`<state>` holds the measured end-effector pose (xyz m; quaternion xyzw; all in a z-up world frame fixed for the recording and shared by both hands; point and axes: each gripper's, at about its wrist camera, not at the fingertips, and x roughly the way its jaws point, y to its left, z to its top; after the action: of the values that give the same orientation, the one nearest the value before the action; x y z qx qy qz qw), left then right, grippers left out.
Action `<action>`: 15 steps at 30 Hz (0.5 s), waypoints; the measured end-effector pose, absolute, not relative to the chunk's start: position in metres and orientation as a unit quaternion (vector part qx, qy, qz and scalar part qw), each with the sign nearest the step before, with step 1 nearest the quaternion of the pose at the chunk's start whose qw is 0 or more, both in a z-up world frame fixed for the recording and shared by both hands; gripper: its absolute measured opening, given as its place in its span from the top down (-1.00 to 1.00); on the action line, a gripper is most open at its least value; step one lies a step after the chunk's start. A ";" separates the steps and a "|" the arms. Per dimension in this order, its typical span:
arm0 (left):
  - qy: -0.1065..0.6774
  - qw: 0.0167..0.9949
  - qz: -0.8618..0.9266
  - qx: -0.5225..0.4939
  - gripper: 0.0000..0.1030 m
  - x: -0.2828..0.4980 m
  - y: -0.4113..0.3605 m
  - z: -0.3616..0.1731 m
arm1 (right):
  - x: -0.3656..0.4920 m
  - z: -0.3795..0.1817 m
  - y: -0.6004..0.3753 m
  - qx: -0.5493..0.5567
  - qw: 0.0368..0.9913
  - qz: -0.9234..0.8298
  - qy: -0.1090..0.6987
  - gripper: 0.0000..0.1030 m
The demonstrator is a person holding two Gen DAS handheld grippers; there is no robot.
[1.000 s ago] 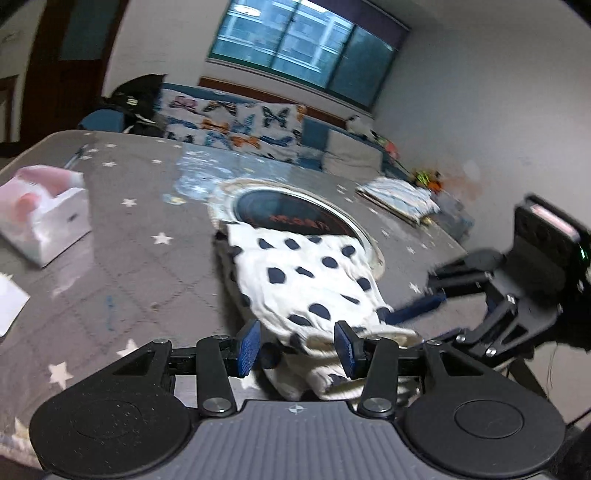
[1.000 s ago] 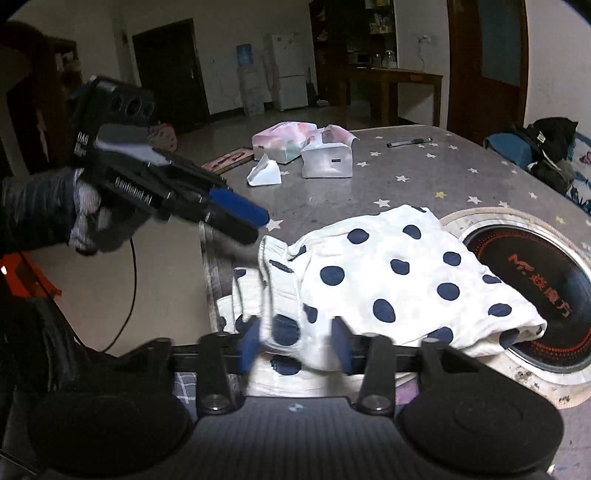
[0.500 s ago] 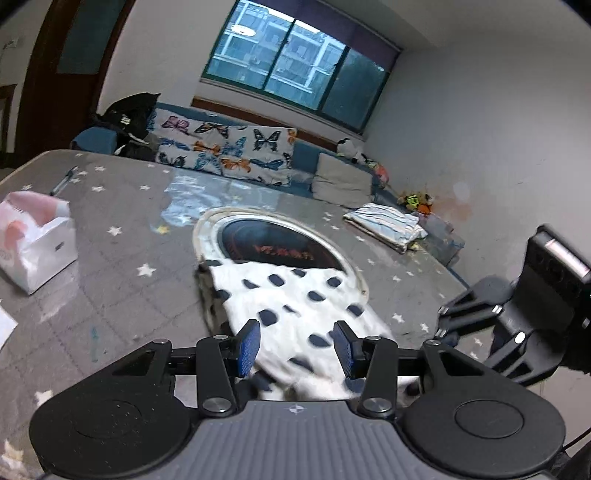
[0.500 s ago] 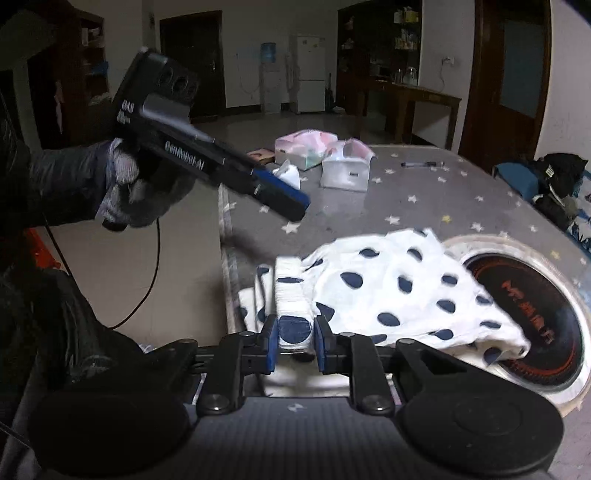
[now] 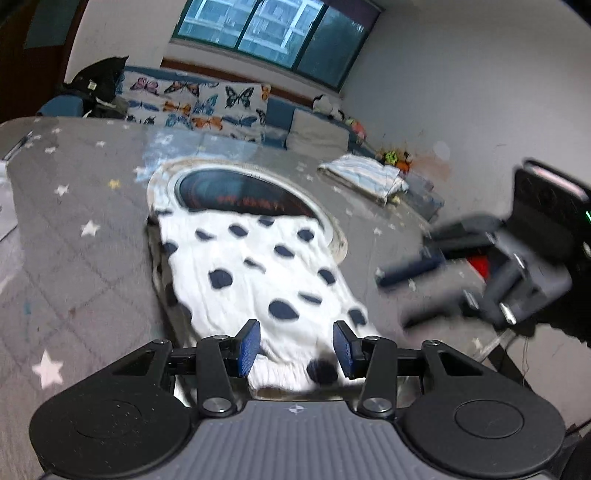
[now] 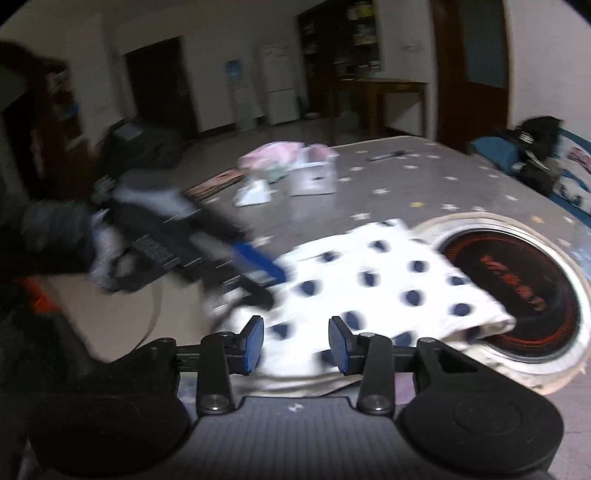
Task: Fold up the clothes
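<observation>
The dotted garment [image 5: 258, 273] looks already folded into a narrow rectangle, so perhaps one last fold or tidying is left. It lies on the table [image 5: 74, 258] with its far end over the round hob [image 5: 243, 192], its near end just ahead of both grippers. Left gripper [image 5: 295, 347] and right gripper [image 6: 295, 345] gape, holding nothing

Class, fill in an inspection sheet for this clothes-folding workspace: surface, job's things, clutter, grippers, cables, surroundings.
Surface: grey star-patterned table with round black inset hob.
Job's things: white garment with navy dots, flat, overlapping the hob's rim.
Clutter: striped folded cloth; white tissue boxes; a pen.
Grippers: left gripper open; right gripper open; neither grips cloth.
Cables: nothing seen clearly.
Surroundings: butterfly-print sofa, window, white fridge.
</observation>
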<state>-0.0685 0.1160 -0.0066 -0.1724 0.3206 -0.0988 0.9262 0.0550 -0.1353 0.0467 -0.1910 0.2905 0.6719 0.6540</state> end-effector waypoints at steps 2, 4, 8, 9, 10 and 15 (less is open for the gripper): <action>0.328 0.924 -0.094 -0.173 0.11 -0.072 0.117 -0.008 | 0.071 0.041 -0.124 -0.187 0.675 0.650 0.295 0.25; 0.324 0.926 -0.091 -0.171 0.11 -0.075 0.116 -0.005 | 0.086 0.035 -0.112 -0.181 0.692 0.633 0.297 0.25; 0.297 0.935 -0.097 -0.167 0.10 -0.073 0.111 0.010 | 0.114 0.023 -0.088 -0.171 0.712 0.608 0.306 0.25; 0.296 0.935 -0.102 -0.169 0.10 -0.070 0.108 0.010 | 0.121 0.020 -0.083 -0.169 0.716 0.603 0.309 0.25; 0.295 0.934 -0.108 -0.170 0.10 -0.067 0.106 0.010 | 0.128 0.016 -0.078 -0.168 0.721 0.595 0.312 0.25; 0.325 0.922 -0.121 -0.172 0.10 -0.062 0.097 -0.006 | 0.158 -0.011 -0.071 -0.160 0.743 0.552 0.343 0.25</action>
<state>-0.0623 0.0969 -0.0061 -0.1719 0.3248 -0.1211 0.9221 0.1582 -0.0713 -0.0106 -0.1595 0.3431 0.5524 0.7428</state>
